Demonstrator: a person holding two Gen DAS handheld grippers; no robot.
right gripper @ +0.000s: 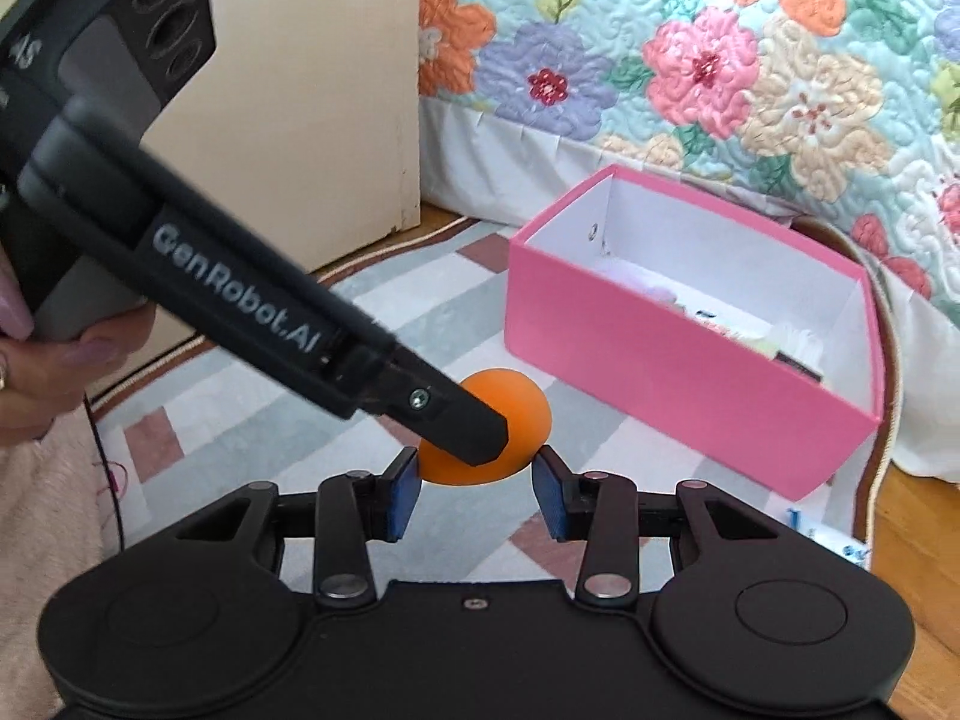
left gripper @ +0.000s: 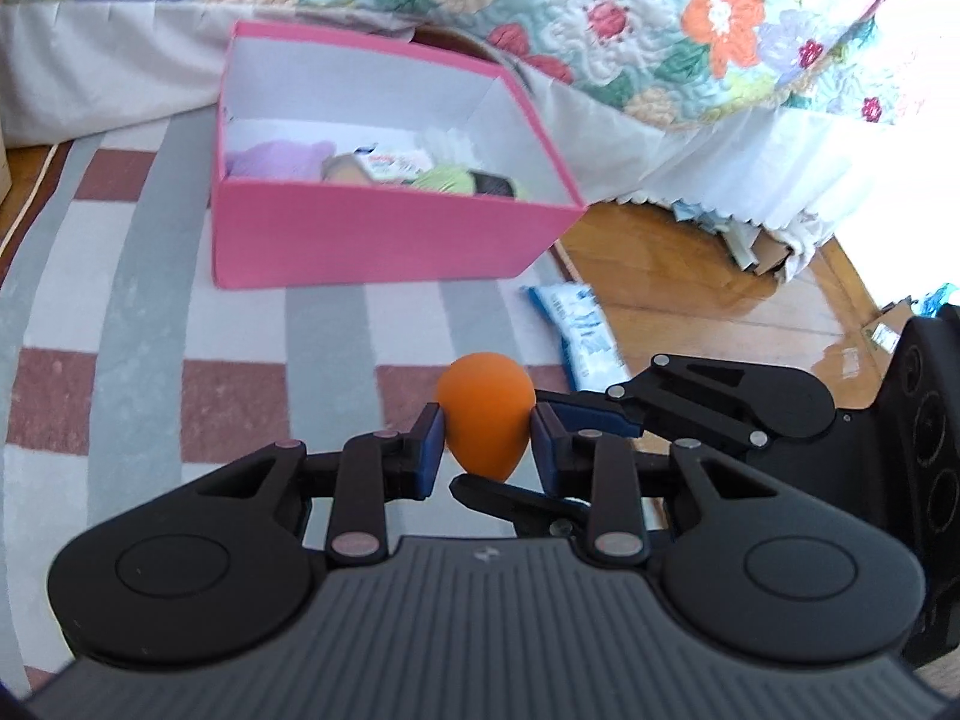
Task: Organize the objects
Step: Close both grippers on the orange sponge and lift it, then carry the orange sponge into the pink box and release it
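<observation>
Several items already inside pink box (left gripper: 384, 234). Orange egg-shaped sponge (left gripper: 485, 423) clamped by left gripper (left gripper: 487, 450) fingers and right gripper (right gripper: 474, 483) fingers, short of box; blue packet (left gripper: 585, 333) beside box outstanding.

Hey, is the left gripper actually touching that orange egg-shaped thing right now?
Touching. In the left wrist view the left gripper has both blue pads pressed against the sides of the orange egg-shaped sponge, no gap either side, holding it above the striped rug.
</observation>
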